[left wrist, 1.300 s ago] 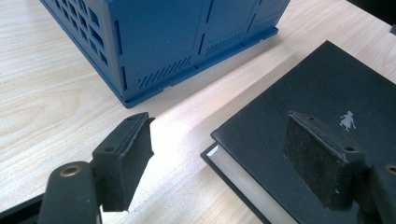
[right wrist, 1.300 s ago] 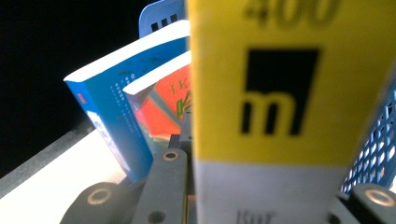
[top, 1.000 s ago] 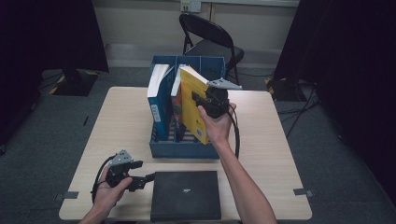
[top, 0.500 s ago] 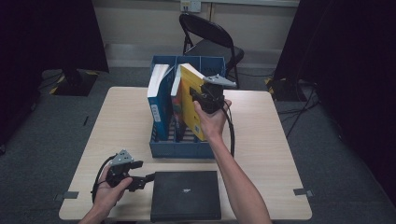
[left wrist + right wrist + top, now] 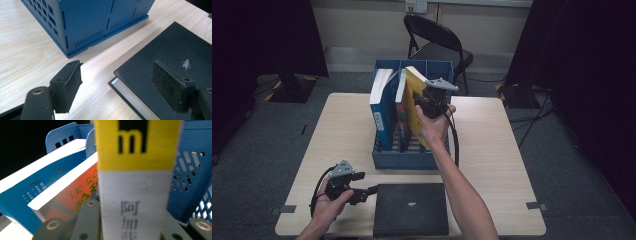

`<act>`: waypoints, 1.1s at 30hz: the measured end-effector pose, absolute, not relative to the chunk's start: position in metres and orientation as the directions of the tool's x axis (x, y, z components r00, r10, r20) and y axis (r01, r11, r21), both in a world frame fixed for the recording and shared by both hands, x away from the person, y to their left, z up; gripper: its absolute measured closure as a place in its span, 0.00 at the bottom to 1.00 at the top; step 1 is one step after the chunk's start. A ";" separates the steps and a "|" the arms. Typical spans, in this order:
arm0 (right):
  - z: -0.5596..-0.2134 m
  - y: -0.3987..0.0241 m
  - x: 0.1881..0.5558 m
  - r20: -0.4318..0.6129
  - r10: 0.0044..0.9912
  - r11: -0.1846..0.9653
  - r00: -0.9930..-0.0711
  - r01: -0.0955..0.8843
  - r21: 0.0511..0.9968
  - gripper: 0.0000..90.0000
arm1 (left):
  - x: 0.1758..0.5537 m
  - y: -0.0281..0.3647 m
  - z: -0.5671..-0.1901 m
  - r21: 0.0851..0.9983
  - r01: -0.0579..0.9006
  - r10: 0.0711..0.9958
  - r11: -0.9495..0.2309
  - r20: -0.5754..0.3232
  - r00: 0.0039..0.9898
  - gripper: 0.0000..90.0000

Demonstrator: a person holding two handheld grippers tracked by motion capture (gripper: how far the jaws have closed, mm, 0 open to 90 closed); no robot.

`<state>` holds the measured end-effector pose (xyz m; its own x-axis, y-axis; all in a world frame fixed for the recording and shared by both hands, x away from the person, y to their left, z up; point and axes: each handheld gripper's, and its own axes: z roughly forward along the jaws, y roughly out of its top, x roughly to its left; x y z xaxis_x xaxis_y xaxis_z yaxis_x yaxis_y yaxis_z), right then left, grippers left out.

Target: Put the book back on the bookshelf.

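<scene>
Right gripper (image 5: 428, 101) clamping the yellow book (image 5: 136, 182) by its spine, holding it over the blue rack (image 5: 402, 157). Left gripper (image 5: 120, 85) hovering wide open, straddling the black book's (image 5: 172, 47) corner.

In the right gripper view the yellow book (image 5: 136, 180) is blurred, its top and bottom cut off by the picture's edges, and its lower characters are too soft to read. It hides the pads of the right claw (image 5: 132, 230) behind its spine. The orange book (image 5: 75, 192) shows a partly covered title. In the left gripper view the black book (image 5: 175, 57) runs off the right edge, and the blue rack (image 5: 95, 22) is cropped at the top.
</scene>
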<state>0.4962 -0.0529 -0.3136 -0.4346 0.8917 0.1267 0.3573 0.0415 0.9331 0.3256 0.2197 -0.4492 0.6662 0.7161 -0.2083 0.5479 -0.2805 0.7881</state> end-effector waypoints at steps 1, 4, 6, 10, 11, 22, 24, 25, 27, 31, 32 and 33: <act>-0.314 -0.052 0.497 0.129 0.892 0.039 -0.432 0.357 0.933 0.84 | 0.326 0.220 -0.449 0.789 0.548 0.716 -0.279 -0.210 0.666 0.26; -0.315 -0.051 0.499 0.125 0.894 0.040 -0.429 0.355 0.934 0.84 | 0.326 0.221 -0.450 0.787 0.550 0.717 -0.279 -0.210 0.664 0.26; -0.315 -0.050 0.500 0.121 0.896 0.043 -0.428 0.354 0.934 0.84 | 0.326 0.221 -0.449 0.788 0.549 0.716 -0.278 -0.210 0.665 0.26; -0.316 -0.047 0.500 0.106 0.896 0.057 -0.432 0.347 0.936 0.84 | 0.326 0.221 -0.448 0.789 0.548 0.719 -0.277 -0.208 0.663 0.26; -0.316 -0.047 0.500 0.106 0.896 0.057 -0.432 0.348 0.936 0.84 | 0.326 0.221 -0.448 0.791 0.546 0.718 -0.276 -0.208 0.664 0.26; -0.319 -0.043 0.506 0.102 0.901 0.052 -0.422 0.337 0.940 0.83 | 0.326 0.222 -0.449 0.790 0.546 0.719 -0.279 -0.205 0.664 0.26; -0.320 -0.042 0.509 0.094 0.903 0.060 -0.419 0.339 0.939 0.83 | 0.326 0.221 -0.449 0.789 0.547 0.717 -0.279 -0.207 0.665 0.26; -0.321 -0.042 0.510 0.097 0.904 0.059 -0.417 0.345 0.937 0.83 | 0.326 0.221 -0.449 0.789 0.547 0.717 -0.282 -0.205 0.666 0.26; -0.323 -0.042 0.513 0.104 0.905 0.051 -0.413 0.349 0.936 0.83 | 0.326 0.221 -0.449 0.788 0.546 0.715 -0.284 -0.206 0.668 0.26; -0.323 -0.040 0.518 0.101 0.905 0.058 -0.413 0.355 0.933 0.82 | 0.325 0.221 -0.449 0.790 0.545 0.714 -0.280 -0.208 0.669 0.26; -0.324 -0.039 0.518 0.105 0.905 0.054 -0.413 0.356 0.933 0.82 | 0.326 0.222 -0.449 0.788 0.547 0.714 -0.282 -0.209 0.668 0.26; -0.324 -0.038 0.519 0.100 0.906 0.059 -0.411 0.357 0.932 0.82 | 0.326 0.221 -0.449 0.789 0.546 0.714 -0.282 -0.208 0.668 0.26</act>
<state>0.5187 -0.0383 -0.3243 -0.4113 0.9060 0.1001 0.3571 0.0592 0.9322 0.3257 0.2214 -0.4490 0.6681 0.7144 -0.2079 0.5465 -0.2815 0.7888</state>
